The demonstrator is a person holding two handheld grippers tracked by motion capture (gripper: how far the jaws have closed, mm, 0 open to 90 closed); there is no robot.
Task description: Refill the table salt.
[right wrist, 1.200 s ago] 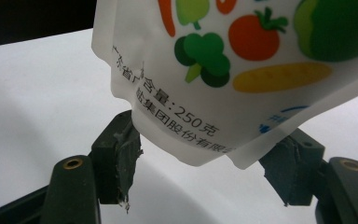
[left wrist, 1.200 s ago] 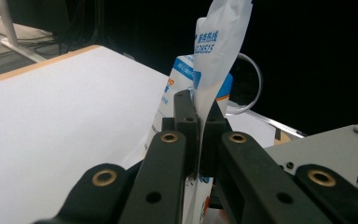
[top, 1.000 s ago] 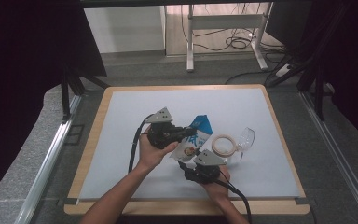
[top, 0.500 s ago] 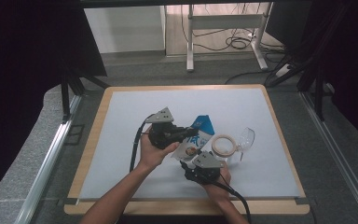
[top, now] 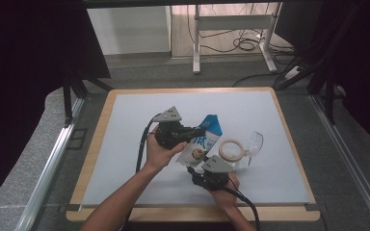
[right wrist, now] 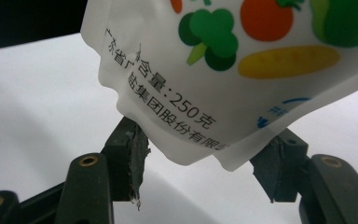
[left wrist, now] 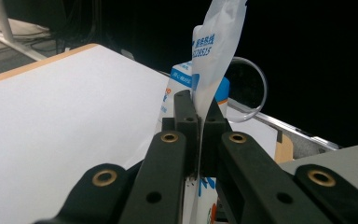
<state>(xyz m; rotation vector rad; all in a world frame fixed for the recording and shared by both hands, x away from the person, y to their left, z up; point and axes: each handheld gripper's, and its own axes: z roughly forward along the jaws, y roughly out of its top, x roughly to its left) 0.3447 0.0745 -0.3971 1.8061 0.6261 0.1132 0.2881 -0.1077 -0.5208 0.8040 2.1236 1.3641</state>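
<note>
The left gripper [left wrist: 198, 126] has its two black jaws pressed tight together on a side edge of the white and blue plastic food pouch [left wrist: 214, 56], which rises upright past the pads in the left gripper view. In the high view this gripper [top: 192, 132] comes in from the pouch's left and holds it [top: 200, 142] off the white table mat [top: 125, 144], blue top end tilted away from the person.

The right gripper [right wrist: 200, 163] has just been closing its jaws, yet they stand partly apart. The pouch's bottom corner [right wrist: 214, 93], printed with vegetables and black characters, hangs between the two pads; it lies close against the left pad and seems to stand just off the right one, so no firm grip shows. In the high view this gripper [top: 195, 172] sits just below the pouch's lower end.

Just right of the pouch lie a pale wooden ring [top: 231, 150] and a clear round plastic lid [top: 254, 142], touching each other on the mat, near the right gripper.
</note>
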